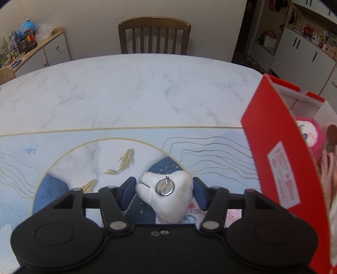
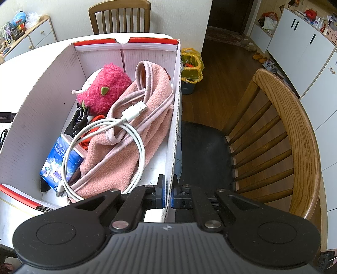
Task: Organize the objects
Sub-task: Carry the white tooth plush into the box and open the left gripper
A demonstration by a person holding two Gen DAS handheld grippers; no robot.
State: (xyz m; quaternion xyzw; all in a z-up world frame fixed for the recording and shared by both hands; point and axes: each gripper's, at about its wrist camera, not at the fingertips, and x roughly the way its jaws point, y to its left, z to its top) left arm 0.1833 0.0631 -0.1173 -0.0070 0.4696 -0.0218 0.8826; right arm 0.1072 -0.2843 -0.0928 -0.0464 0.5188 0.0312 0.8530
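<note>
Left gripper (image 1: 163, 192) around white plush brooch (image 1: 166, 198)

A plain cream wall (image 1: 200, 21) rises behind a slatted brown wooden chair (image 1: 154, 35), which stands at the far edge of the white marble-patterned table (image 1: 126, 88). Left of that chair a low white cabinet with a wooden top (image 1: 45, 48) carries toys and clutter. Right of it a dark doorway (image 2: 227, 14) opens onto dark wood flooring (image 2: 223, 69), with white cupboards with black handles (image 2: 303, 40) beyond and a curved-back wooden chair (image 2: 280, 134) nearer.

Both wrist views look steeply down at close range, sharing the red box (image 1: 280, 160)
</note>
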